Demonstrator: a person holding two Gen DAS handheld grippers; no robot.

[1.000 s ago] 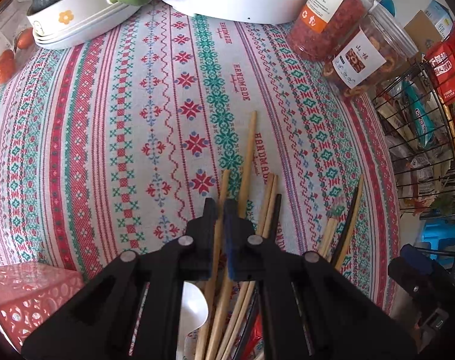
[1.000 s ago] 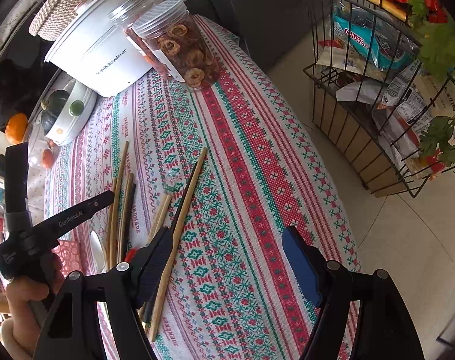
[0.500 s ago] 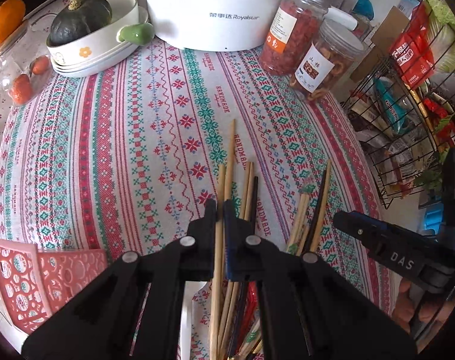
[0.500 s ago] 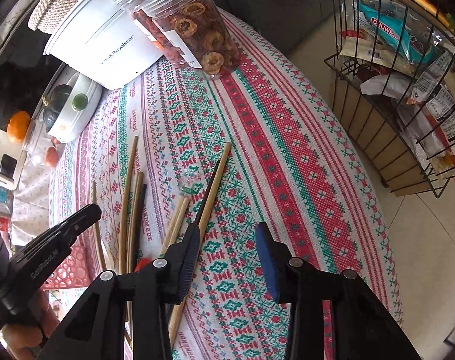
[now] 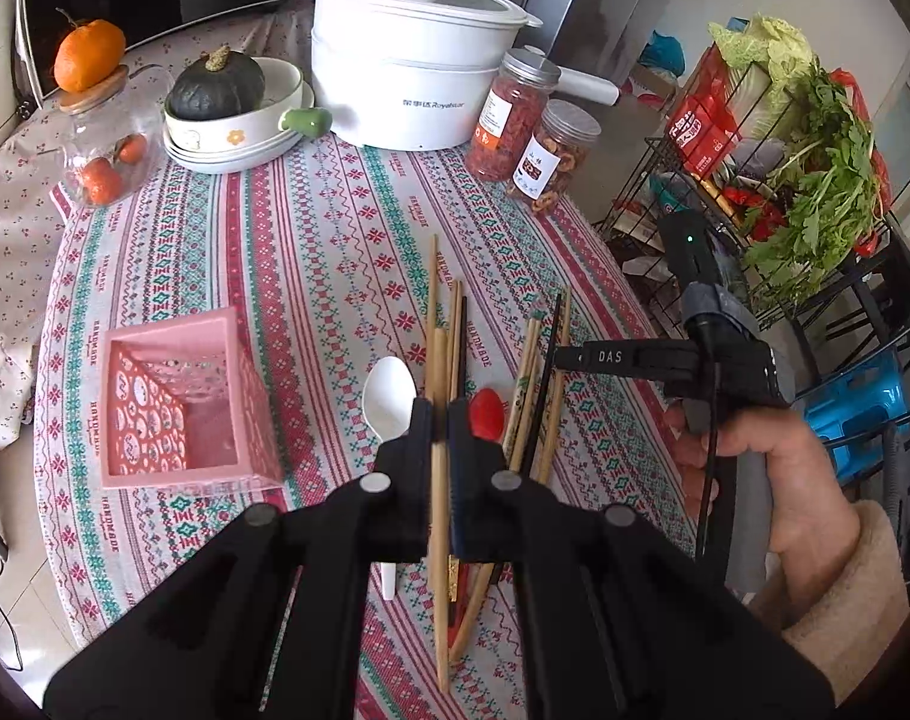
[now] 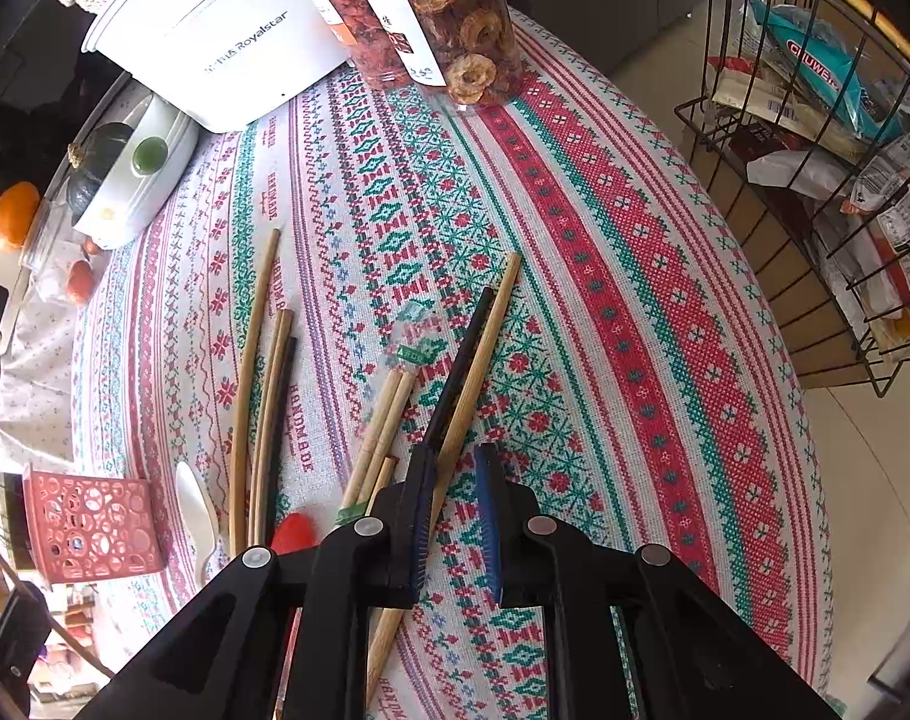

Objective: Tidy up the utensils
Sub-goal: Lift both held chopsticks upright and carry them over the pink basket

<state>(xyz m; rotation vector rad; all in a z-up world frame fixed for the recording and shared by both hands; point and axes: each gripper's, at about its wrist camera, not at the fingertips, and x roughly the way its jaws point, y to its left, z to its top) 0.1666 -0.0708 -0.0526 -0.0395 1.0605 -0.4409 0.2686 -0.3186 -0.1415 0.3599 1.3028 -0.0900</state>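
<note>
- Bamboo chopstick (image 5: 438, 516) pinched between L gripper (image 5: 438, 420) pads, pressed tight on it; stick runs lengthwise through the jaws and looks lifted above the cloth, lower end toward camera.
- Rest of chopsticks lie loose on patterned tablecloth (image 5: 335, 252): one group of wooden + one black (image 5: 455, 324) ahead of L gripper; second group (image 6: 389, 420) to the right, incl. a pair in torn paper sleeve.
- R gripper (image 6: 455, 480), held by a hand (image 5: 773, 462), is down over second group; jaws closing. Light wooden chopstick (image 6: 485, 336) and black chopstick (image 6: 464, 348) pass under/against its left pad; cannot tell if pads grip them yet, gap visible between pads.
- White plastic spoon (image 5: 389, 396) and red spoon (image 5: 485, 414) lie on cloth just beside L gripper tips.
- Pink perforated utensil holder (image 5: 173, 402) lies on its side, left of the spoons, open end facing camera.
- Far edge: white Royalstar cooker (image 5: 407, 78), two snack jars (image 5: 533, 132), bowl w/ dark squash (image 5: 221, 84).
</note>
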